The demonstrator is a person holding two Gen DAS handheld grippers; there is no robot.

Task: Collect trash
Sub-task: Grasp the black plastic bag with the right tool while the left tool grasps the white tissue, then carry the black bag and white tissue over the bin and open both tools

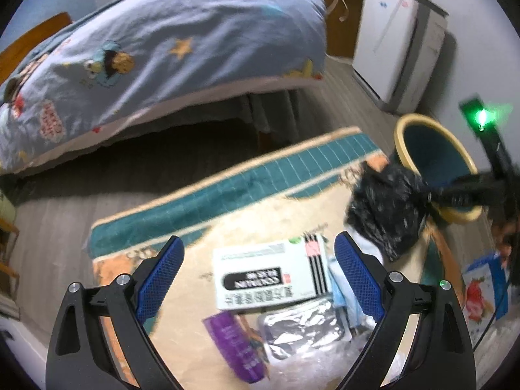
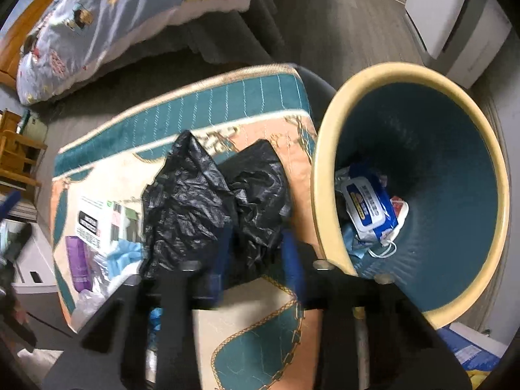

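Trash lies on a teal and cream rug [image 1: 227, 191]: a white medicine box [image 1: 271, 274], a purple packet [image 1: 235, 344], a foil pouch [image 1: 302, 328] and blue masks [image 1: 341, 292]. My left gripper [image 1: 260, 271] is open, its blue pads either side of the white box, above it. My right gripper [image 2: 256, 253] is shut on a crumpled black plastic bag [image 2: 211, 201], held just left of the yellow-rimmed teal bin [image 2: 325, 149]. The bin holds a blue wipes pack [image 2: 370, 208] and a mask. The black bag [image 1: 386, 208] and bin [image 1: 403, 130] also show in the left wrist view.
A bed with a blue cartoon quilt [image 1: 162, 52] stands behind the rug. A white appliance [image 1: 399, 48] stands by the far wall. A blue printed bag [image 1: 484, 289] lies on the floor at right. Wooden furniture [image 2: 16, 149] is at left.
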